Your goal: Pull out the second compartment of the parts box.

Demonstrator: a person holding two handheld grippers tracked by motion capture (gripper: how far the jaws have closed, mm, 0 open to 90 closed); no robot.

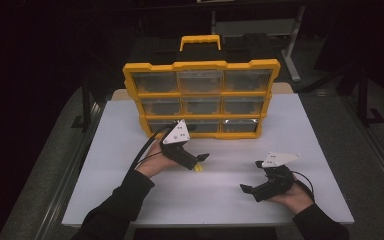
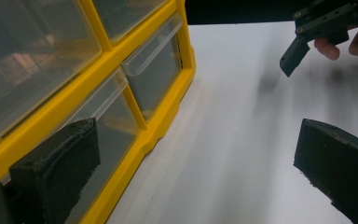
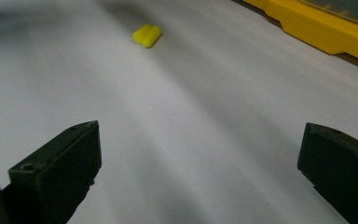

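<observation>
A yellow organiser case [image 1: 201, 66] with clear drawers stands upright at the back of the white table [image 1: 105, 150]. A small yellow two-lobed piece [image 1: 198, 169] lies on the table in front of it, just beneath my left gripper [image 1: 201, 161]. That gripper is open and holds nothing; in the left gripper view it [image 2: 198, 140] sits beside the case's lower drawers [image 2: 156, 70]. My right gripper [image 1: 250, 175] rests open near the front right and points left. In the right gripper view it [image 3: 200, 140] faces the yellow piece [image 3: 147, 36] across bare table.
The case's yellow base [image 3: 317, 28] runs along the far right of the right gripper view. A black carry case [image 1: 240, 45] stands behind the organiser. Table edges drop to a grey floor [image 1: 45, 165] on both sides. White surface lies between the grippers and the front edge.
</observation>
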